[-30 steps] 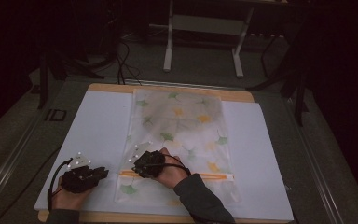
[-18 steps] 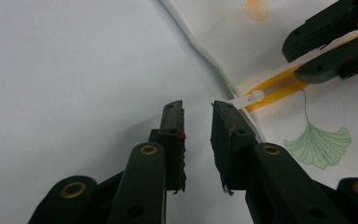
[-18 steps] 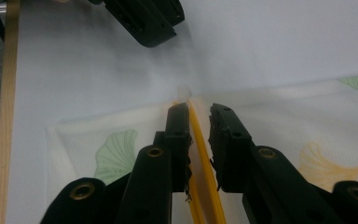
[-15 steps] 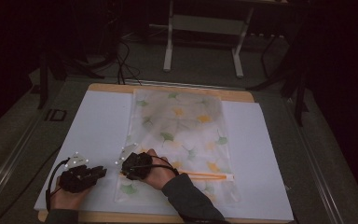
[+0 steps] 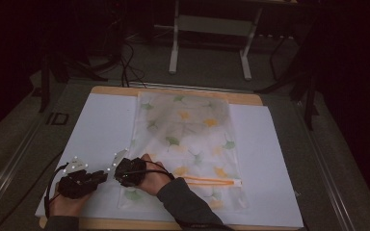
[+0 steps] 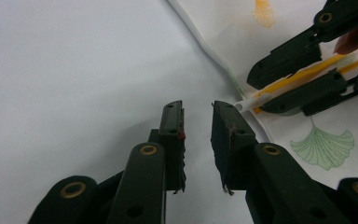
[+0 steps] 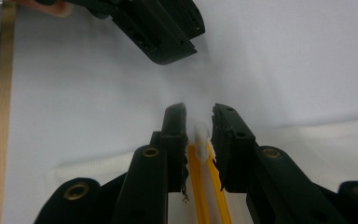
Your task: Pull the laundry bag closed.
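A translucent bag (image 5: 188,130) printed with ginkgo leaves lies flat on a white sheet (image 5: 101,125). An orange zip strip (image 5: 207,181) crosses its near end and finishes in a white tip (image 7: 199,133) at the bag's left edge. My right gripper (image 7: 199,114) straddles that tip. Its jaws have just been opening and stand slightly off the tip on both sides. In the high view the right gripper (image 5: 117,177) points left. My left gripper (image 6: 197,109) rests open on the bare sheet just left of the bag, nothing between its jaws, facing the right gripper (image 6: 261,93).
The white sheet covers a wooden table whose edge (image 5: 173,90) shows at the back. A metal stand (image 5: 209,38) and cables (image 5: 125,62) are on the floor beyond. Bare sheet lies to the left and right (image 5: 270,159) of the bag.
My right hand has slid left along the orange strip, from inside the bag's width to its left edge, close to the left gripper. The left hand has stayed put.
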Tool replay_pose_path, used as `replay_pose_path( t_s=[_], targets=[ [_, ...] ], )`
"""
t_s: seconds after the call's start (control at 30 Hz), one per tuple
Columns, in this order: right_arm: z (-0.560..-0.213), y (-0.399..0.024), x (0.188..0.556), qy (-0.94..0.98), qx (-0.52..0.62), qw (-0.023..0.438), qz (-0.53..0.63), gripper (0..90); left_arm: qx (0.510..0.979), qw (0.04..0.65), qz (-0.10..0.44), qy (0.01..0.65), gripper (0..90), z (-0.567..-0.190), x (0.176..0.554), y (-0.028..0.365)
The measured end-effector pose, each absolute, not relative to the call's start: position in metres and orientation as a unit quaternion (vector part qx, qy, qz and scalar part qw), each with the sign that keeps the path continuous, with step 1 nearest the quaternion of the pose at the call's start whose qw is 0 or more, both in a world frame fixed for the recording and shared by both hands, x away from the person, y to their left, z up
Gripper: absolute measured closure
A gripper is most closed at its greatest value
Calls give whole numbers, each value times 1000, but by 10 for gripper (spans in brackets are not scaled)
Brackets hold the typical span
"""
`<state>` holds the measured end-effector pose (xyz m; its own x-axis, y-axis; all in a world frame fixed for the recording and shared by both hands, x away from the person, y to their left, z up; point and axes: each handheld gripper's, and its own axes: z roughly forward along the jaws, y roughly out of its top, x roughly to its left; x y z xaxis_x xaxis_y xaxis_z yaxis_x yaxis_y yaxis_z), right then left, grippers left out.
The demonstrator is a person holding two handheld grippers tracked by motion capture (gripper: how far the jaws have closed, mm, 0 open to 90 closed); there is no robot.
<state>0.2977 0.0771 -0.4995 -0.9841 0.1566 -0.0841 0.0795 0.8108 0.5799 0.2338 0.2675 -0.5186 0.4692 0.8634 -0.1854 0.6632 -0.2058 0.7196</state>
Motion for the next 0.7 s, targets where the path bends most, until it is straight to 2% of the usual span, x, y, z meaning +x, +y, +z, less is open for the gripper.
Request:
replay_pose_path(
  t_s=[0.43,0.57,0.6,0.7],
  targets=[
    [-510,90,303,957,72,63,273,750,767,383,128,498,743,-519,234,269],
    [-513,91,304,959,74,65,267,783,768,383,128,497,742,-519,234,269],
    [-513,91,304,959,75,64,266,818,767,383,128,498,742,-519,234,269],
    [-512,92,303,959,72,63,268,825,767,383,128,498,743,-519,234,269]
  ],
)
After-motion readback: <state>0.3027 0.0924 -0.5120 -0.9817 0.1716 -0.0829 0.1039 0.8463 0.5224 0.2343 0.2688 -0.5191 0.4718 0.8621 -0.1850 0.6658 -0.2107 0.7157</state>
